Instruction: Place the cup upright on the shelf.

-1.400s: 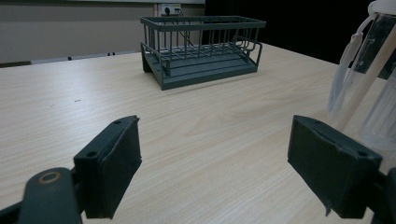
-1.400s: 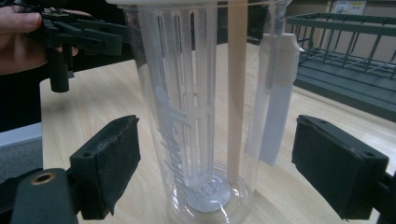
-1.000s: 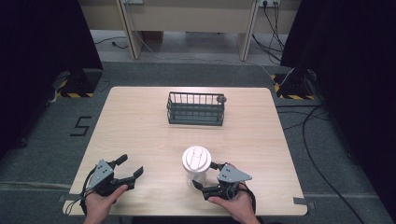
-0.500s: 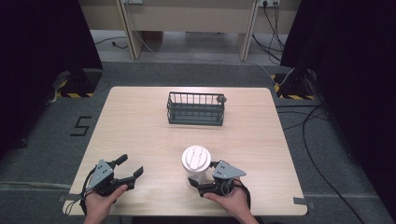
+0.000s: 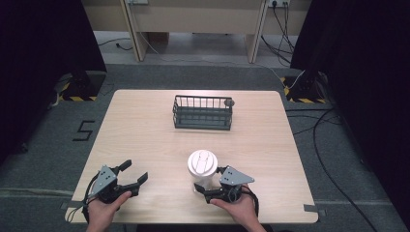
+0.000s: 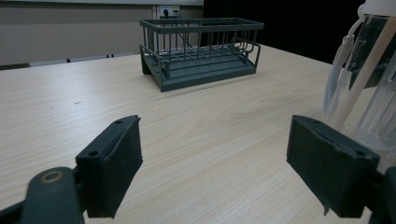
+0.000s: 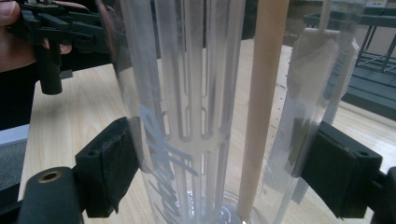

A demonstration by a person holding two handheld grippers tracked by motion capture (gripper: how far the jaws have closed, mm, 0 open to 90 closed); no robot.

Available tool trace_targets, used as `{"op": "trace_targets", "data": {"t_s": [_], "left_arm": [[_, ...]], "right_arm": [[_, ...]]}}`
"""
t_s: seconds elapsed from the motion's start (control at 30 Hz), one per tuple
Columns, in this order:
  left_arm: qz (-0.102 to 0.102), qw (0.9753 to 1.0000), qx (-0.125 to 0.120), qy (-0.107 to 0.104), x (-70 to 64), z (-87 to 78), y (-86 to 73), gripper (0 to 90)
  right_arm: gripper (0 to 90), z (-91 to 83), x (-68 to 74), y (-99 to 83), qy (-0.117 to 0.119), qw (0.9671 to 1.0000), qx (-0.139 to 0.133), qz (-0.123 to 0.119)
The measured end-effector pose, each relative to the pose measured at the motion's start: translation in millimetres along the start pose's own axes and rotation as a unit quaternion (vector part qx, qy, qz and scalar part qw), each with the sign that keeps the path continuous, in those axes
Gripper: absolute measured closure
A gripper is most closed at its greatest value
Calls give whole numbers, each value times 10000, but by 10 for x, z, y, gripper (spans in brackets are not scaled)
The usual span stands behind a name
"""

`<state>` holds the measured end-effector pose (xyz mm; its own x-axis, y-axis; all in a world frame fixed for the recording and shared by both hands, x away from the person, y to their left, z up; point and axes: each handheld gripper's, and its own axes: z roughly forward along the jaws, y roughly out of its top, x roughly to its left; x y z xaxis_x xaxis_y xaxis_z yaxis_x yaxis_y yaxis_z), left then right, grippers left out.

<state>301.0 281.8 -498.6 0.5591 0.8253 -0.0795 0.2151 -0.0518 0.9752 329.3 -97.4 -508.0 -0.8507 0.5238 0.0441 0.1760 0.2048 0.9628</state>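
Risk at this moment centres on the tall clear bottle (image 5: 202, 169) with its white lid, standing upright at the lower middle of the high view on the wooden table (image 5: 145, 130), just ahead of the right gripper (image 5: 207, 191). In the right gripper view both pads (image 7: 119, 163) sit against the bottle's ribbed walls, one at each side, so the jaws appear closed on it, though how firmly cannot be told; the hold is low on a smooth, tall body, so a quick lift or tilt could let it slip, pivot between the pads, or topple. The left gripper (image 5: 133, 180), at the lower left of the high view, stands wide open and holds nothing; in its own view the bottle rises just beside its right-hand pad, and a careless sweep could knock it. The grey wire basket (image 5: 203, 113) lies well apart, towards the table's far side. Pale script runs up the bottle's wall (image 7: 161, 154) but cannot be read; a "5" (image 5: 84, 130) marks the floor at left
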Motion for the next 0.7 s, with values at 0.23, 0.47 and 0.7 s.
{"op": "trace_targets", "data": {"t_s": [0.23, 0.47, 0.7], "left_arm": [[3, 10000, -8, 3, 2, -3, 1, 175], [6, 10000, -3, 23, 6, -4, 1, 175], [-5, 10000, -10, 50, 13, -9, 0, 176]], "right_arm": [[182, -5, 20, 13, -60, 10000, -49, -1], [183, -29, 9, 88, -112, 9998, -147, -34], [182, -52, -52, 167, -218, 9995, -229, -50]]}}
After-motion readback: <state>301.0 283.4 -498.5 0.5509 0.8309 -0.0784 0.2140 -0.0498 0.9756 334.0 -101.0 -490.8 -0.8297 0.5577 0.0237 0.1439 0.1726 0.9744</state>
